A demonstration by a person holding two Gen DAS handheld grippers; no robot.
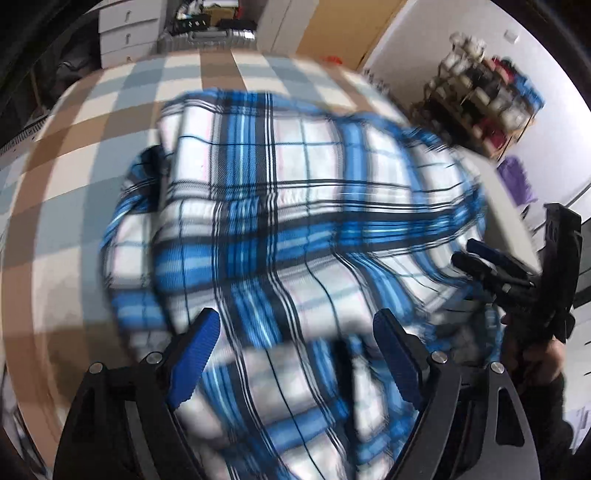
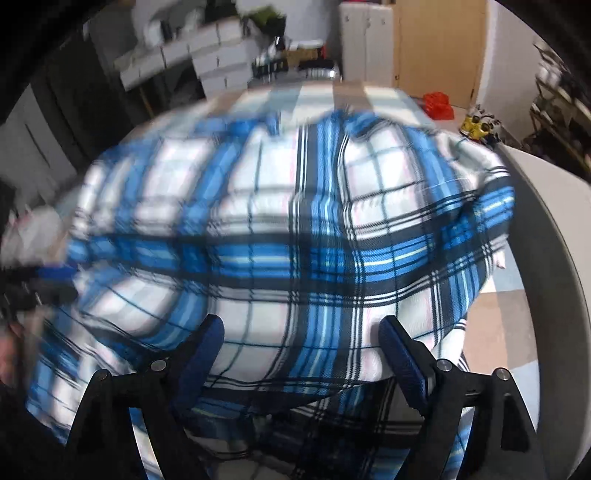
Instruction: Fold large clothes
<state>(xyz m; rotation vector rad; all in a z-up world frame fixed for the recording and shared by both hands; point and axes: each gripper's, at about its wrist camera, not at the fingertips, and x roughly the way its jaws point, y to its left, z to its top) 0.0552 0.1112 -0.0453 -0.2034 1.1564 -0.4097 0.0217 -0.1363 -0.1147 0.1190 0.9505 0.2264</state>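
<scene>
Between the left gripper fingers, spread wide, blue pads touching nothing, lies the blue-white plaid shirt; cloth passes under and between both fingers but neither pad presses it, so nothing is gripped. Right gripper is likewise wide apart over the same shirt, fabric filling the gap below its pads, no pinch visible. Shirt lies bunched and partly folded, upper layer doubled over a lower one at the near edge, spread on a checked beige-grey-white bedcover. In the left wrist view the right gripper shows at the shirt's right edge, held by a hand in a dark sleeve, fingers parted beside the cloth. Bedcover bare on the left of the shirt; pale surface edge to the right. Farther out: white drawer units, a wooden door, a red object on the floor, a shoe rack against the wall. Heavy motion blur throughout.
</scene>
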